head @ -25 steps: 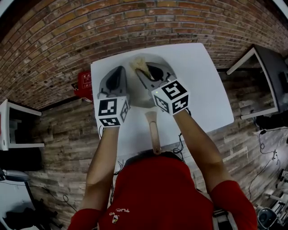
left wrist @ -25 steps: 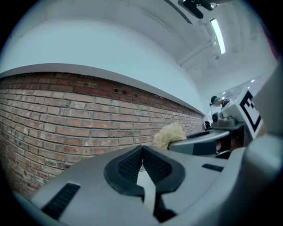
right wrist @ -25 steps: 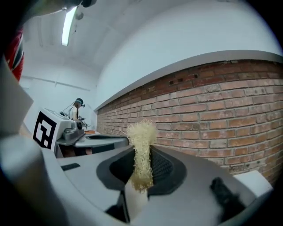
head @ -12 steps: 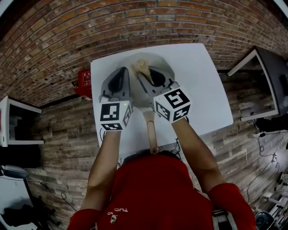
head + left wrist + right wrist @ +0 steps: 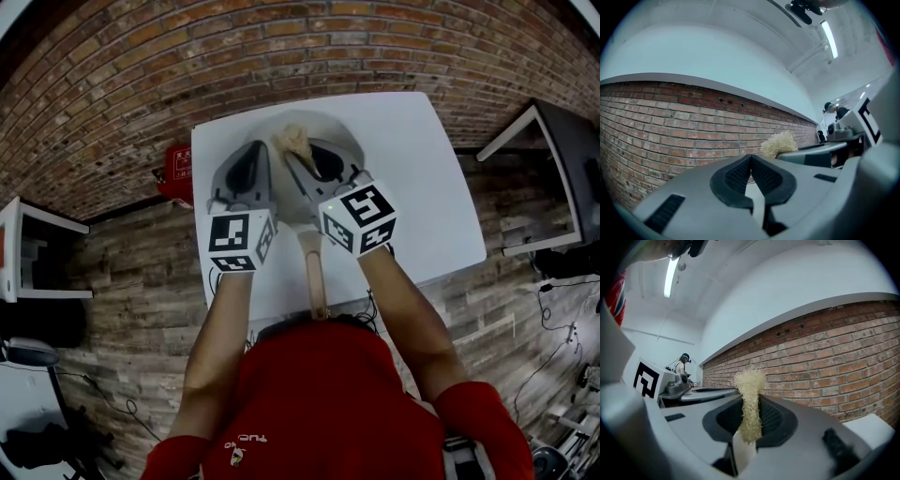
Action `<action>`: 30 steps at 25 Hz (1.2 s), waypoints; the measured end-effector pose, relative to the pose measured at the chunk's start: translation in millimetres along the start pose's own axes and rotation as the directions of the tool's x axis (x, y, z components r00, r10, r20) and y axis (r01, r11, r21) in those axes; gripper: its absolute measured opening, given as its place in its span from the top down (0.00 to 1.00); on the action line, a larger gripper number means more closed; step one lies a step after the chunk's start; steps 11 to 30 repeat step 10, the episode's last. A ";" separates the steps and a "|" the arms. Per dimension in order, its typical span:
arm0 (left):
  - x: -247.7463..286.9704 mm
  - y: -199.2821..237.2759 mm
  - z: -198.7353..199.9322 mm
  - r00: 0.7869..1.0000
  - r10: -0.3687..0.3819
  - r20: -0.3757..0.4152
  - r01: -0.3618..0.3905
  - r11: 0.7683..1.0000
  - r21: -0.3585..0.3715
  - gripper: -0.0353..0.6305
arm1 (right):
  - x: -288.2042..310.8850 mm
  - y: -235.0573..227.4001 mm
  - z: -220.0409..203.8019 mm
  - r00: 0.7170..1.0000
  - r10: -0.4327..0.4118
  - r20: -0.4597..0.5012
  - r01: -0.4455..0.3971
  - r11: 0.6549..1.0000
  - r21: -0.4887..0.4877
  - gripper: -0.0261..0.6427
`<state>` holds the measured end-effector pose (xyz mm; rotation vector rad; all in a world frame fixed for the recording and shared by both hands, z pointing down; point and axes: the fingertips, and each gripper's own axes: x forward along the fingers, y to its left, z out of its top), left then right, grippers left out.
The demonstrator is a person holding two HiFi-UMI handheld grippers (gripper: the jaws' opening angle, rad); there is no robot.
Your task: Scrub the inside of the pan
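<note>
Head view shows the pan's wooden handle (image 5: pixel 316 272) running back toward me between my two claws. My left claw (image 5: pixel 751 161) is clenched on nothing, pads pressed together, and hovers just left of my right claw (image 5: pixel 751 400). The right claw grips a straw-coloured scrubber (image 5: pixel 750 380), whose tuft sticks out past its tips. Beneath both claws lies the grey pan (image 5: pixel 345 141), on a white table (image 5: pixel 412 169).

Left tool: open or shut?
Shut. In the left gripper view the left tool has its pads touching at the tips, nothing between.
</note>
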<state>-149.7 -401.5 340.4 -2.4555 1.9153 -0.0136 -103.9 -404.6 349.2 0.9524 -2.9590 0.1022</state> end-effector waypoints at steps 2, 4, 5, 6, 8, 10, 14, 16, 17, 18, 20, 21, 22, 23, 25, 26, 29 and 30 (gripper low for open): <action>-0.9 0.0 -0.5 1.000 0.001 0.001 -0.001 1.000 -0.001 0.93 | -0.9 0.2 -0.9 1.000 0.000 -0.005 0.000 1.000 -0.001 0.83; -1.8 -0.2 -1.1 1.000 0.001 0.000 -0.001 1.000 -0.002 0.93 | -2.2 0.2 -1.8 1.000 0.000 -0.009 0.000 1.000 -0.001 0.83; -2.2 -0.4 -1.4 1.000 0.002 -0.001 -0.002 1.000 -0.002 0.93 | -2.8 0.3 -2.3 1.000 0.000 -0.011 0.000 1.000 -0.001 0.83; -2.6 -0.7 -1.5 1.000 0.002 -0.001 -0.002 1.000 -0.002 0.93 | -3.3 0.5 -2.9 1.000 0.001 -0.012 -0.001 1.000 -0.002 0.83; -2.9 -1.3 -1.6 1.000 0.000 -0.001 0.000 1.000 -0.001 0.93 | -3.9 0.7 -3.9 1.000 0.002 -0.015 -0.002 1.000 -0.002 0.83; -2.7 -1.7 -1.5 1.000 -0.002 0.000 0.002 1.000 0.000 0.93 | -4.1 0.6 -4.6 1.000 0.002 -0.018 -0.002 1.000 0.000 0.83; -2.7 -1.7 -1.5 1.000 -0.002 0.000 0.002 1.000 0.000 0.93 | -4.1 0.6 -4.6 1.000 0.002 -0.018 -0.002 1.000 0.000 0.83; -2.7 -1.7 -1.5 1.000 -0.002 0.000 0.002 1.000 0.000 0.93 | -4.1 0.6 -4.6 1.000 0.002 -0.018 -0.002 1.000 0.000 0.83; -2.7 -1.7 -1.5 1.000 -0.002 0.000 0.002 1.000 0.000 0.93 | -4.1 0.6 -4.6 1.000 0.002 -0.018 -0.002 1.000 0.000 0.83; -2.7 -1.7 -1.5 1.000 -0.002 0.000 0.002 1.000 0.000 0.93 | -4.1 0.6 -4.6 1.000 0.002 -0.018 -0.002 1.000 0.000 0.83; -2.7 -1.7 -1.5 1.000 -0.002 0.000 0.002 1.000 0.000 0.93 | -4.1 0.6 -4.6 1.000 0.002 -0.018 -0.002 1.000 0.000 0.83; -2.7 -1.7 -1.5 1.000 -0.002 0.000 0.002 1.000 0.000 0.93 | -4.1 0.6 -4.6 1.000 0.002 -0.018 -0.002 1.000 0.000 0.83; -2.7 -1.7 -1.5 1.000 -0.002 0.000 0.002 1.000 0.000 0.93 | -4.1 0.6 -4.6 1.000 0.002 -0.018 -0.002 1.000 0.000 0.83; -2.7 -1.7 -1.5 1.000 -0.002 0.000 0.002 1.000 0.000 0.93 | -4.1 0.6 -4.6 1.000 0.002 -0.018 -0.002 1.000 0.000 0.83; -2.7 -1.7 -1.5 1.000 -0.002 0.000 0.002 1.000 0.000 0.93 | -4.1 0.6 -4.6 1.000 0.002 -0.018 -0.002 1.000 0.000 0.83; -2.7 -1.7 -1.5 1.000 -0.002 0.000 0.002 1.000 0.000 0.93 | -4.1 0.6 -4.6 1.000 0.002 -0.018 -0.002 1.000 0.000 0.83; -2.7 -1.7 -1.5 1.000 -0.002 0.000 0.002 1.000 0.000 0.93 | -4.1 0.6 -4.6 1.000 0.002 -0.018 -0.002 1.000 0.000 0.83; -2.7 -1.7 -1.5 1.000 -0.002 0.000 0.002 1.000 0.000 0.93 | -4.1 0.6 -4.6 1.000 0.002 -0.018 -0.002 1.000 0.000 0.83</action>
